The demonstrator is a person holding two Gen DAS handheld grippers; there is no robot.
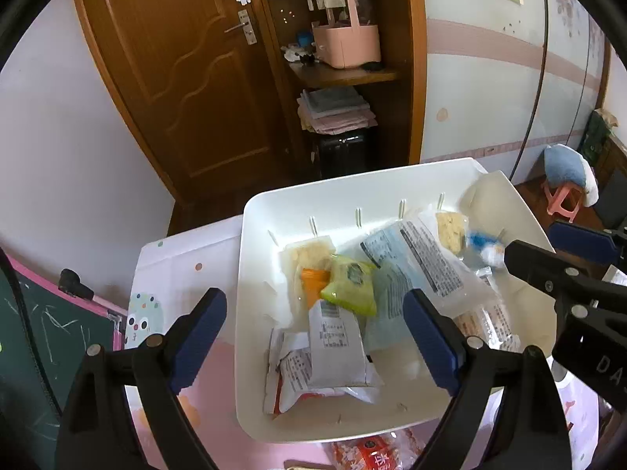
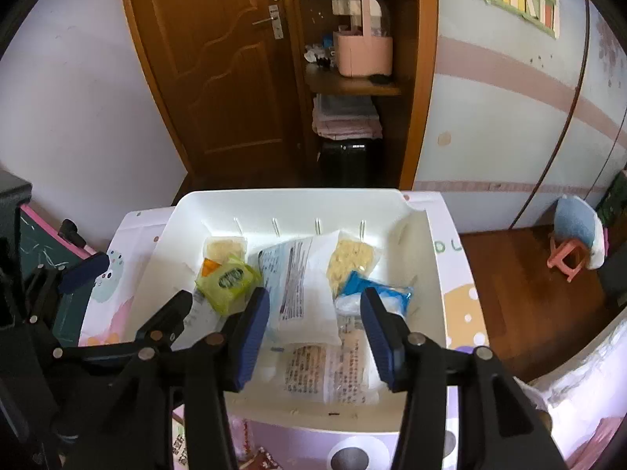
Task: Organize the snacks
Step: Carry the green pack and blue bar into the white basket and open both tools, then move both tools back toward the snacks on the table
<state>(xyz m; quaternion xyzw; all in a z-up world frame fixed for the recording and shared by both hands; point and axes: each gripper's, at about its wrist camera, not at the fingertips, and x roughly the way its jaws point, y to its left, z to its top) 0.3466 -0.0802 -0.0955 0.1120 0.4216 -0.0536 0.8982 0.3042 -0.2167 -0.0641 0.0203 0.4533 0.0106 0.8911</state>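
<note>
On a patterned tablecloth (image 1: pixel 176 258), white bin (image 1: pixel 250 313) of snack packets (image 1: pixel 337 337) ahead of and below both tools: left gripper (image 1: pixel 313 337) wide apart, right gripper (image 2: pixel 313 325) parted, both empty.

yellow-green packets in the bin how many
1: a yellow-green packet lies left of centre in the white bin, overlapping an orange-tipped bag. More could be buried under other bags.
</note>
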